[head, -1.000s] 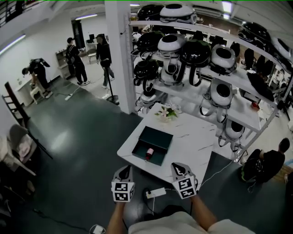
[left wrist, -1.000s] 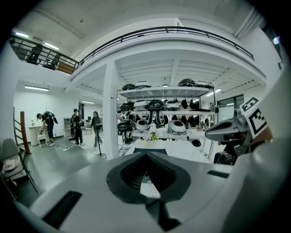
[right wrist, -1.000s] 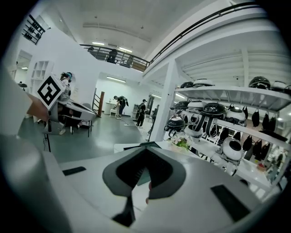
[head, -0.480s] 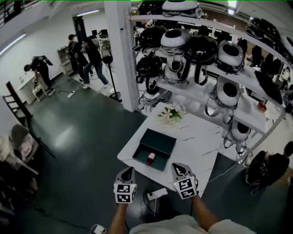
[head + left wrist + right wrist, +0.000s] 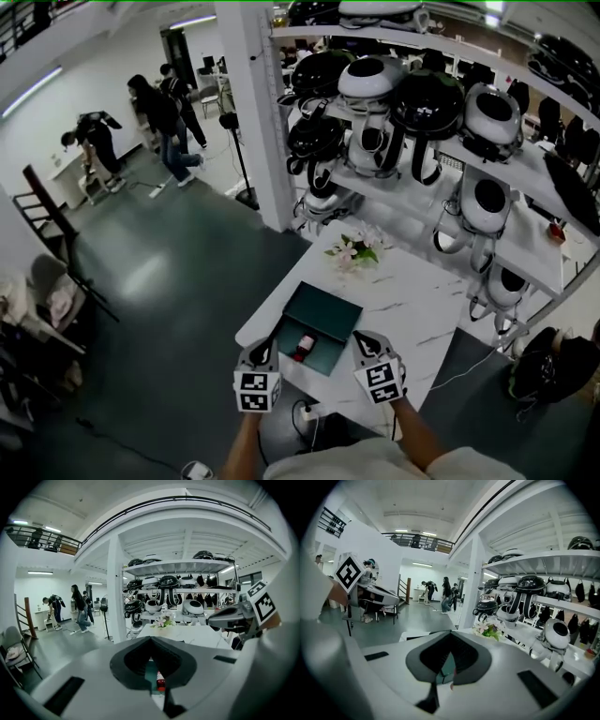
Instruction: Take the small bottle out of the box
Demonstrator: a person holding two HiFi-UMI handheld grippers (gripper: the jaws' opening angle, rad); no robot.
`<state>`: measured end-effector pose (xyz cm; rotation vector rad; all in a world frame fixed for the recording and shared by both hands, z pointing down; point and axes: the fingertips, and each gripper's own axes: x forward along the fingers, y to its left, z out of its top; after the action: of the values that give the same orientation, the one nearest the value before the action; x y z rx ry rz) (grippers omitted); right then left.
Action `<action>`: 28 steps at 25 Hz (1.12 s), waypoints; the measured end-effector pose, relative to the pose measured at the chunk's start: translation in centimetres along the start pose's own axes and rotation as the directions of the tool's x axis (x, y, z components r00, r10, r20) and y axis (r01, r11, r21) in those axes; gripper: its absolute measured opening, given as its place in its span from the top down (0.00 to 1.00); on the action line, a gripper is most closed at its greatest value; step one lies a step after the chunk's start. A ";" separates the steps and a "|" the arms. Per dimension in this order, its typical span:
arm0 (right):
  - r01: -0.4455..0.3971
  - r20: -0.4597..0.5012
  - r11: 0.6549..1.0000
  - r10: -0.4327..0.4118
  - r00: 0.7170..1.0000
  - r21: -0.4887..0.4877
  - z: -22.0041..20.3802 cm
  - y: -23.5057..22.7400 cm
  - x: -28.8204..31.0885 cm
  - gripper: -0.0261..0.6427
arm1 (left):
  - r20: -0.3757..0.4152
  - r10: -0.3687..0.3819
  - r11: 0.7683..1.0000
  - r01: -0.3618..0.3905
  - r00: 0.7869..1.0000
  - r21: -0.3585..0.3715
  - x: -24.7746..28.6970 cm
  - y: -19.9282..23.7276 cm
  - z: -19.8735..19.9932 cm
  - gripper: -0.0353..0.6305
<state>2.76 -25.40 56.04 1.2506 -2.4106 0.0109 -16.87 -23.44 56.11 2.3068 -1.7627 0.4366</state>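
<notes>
Currently, the small bottle [image 5: 303, 347], partly red, is seen inside the open dark green box [image 5: 323, 314], close to the box's near edge. Whether it stands or lies cannot be told. It is found just ahead of both grippers and between them, somewhat nearer the left gripper [image 5: 266, 350] than the right gripper [image 5: 362, 340]. Neither gripper is touching the bottle or the box.

The left gripper's jaws are pressed together with nothing held between them; through the gap beneath them, in the left gripper view, the bottle [image 5: 160, 681] and a strip of the box [image 5: 150, 671] are glimpsed. The right gripper's jaws are likewise closed and empty, and the green of the box [image 5: 448, 664] is seen past them.

The box is set on a white marbled table [image 5: 412, 305], at the end nearest the grippers. Farther beyond the grippers, a bunch of flowers [image 5: 354, 250] is placed at the table's far end. Behind that, shelves [image 5: 441, 183] filled with black and white rounded shells are seen. Off to the left gripper's side, well apart, people [image 5: 159, 117] are seen on the dark floor [image 5: 169, 281].
</notes>
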 end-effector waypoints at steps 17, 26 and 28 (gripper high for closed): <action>-0.111 -0.039 0.992 0.113 0.993 0.061 -3.4 -4.0 5.9 0.93 | -0.131 -0.001 0.999 0.007 0.991 0.046 9.2 -1.4 0.0 0.92; -0.100 -0.100 0.990 0.110 0.989 0.099 -6.4 -2.0 6.5 0.93 | -0.210 -0.075 0.995 0.087 0.975 0.046 11.5 -2.3 -4.1 0.92; -0.093 -0.115 0.990 0.105 0.988 0.105 -6.9 -1.4 6.6 0.93 | -0.224 -0.092 0.994 0.104 0.970 0.042 11.8 -2.4 -5.0 0.92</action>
<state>3.03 -29.95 64.51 1.1366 -2.3902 0.2310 -12.26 -31.78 65.04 2.2668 -1.5424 0.7011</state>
